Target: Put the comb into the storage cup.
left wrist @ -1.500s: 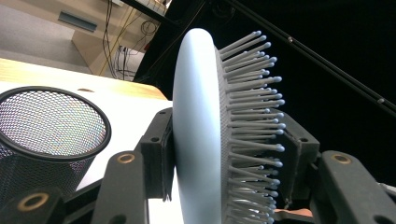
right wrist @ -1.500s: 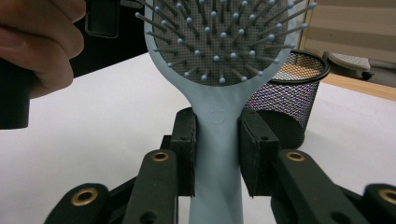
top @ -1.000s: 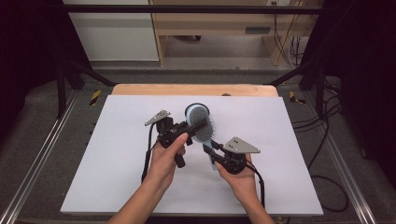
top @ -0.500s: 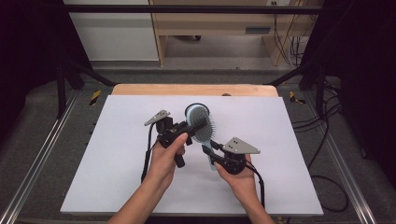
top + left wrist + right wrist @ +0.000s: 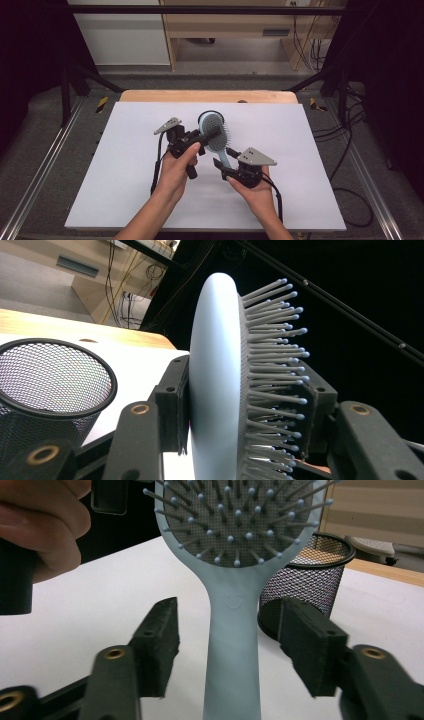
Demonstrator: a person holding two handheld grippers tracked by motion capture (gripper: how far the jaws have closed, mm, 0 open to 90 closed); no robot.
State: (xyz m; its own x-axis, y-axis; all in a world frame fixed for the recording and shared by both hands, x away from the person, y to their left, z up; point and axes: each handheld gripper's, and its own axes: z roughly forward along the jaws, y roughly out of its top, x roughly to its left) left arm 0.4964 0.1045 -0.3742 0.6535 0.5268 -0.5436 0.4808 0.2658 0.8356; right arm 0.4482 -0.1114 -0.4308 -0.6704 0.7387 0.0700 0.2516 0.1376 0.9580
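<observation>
A pale blue hairbrush point(image 5: 215, 132) with grey bristles is held up above the white table point(image 5: 125, 165), head up and handle down. My left gripper point(image 5: 207, 135) is shut on the brush head point(image 5: 215, 390), one pad on its smooth back and the other in the bristles. My right gripper point(image 5: 225, 158) has just been opening. Its pads point(image 5: 160, 630) now stand apart from the handle point(image 5: 232, 645), which hangs between them untouched. A hand of the person grips each tool from below.
A black mesh cup point(image 5: 310, 580) stands upright on the table just behind the brush, with its rim point(image 5: 55, 347) close to my left jaw. A wooden edge point(image 5: 210, 96) runs along the table's far side. Cables point(image 5: 345, 150) lie to the right.
The right gripper's jaws have spread away from the brush handle. Both hands and the brush have stayed where they were.
</observation>
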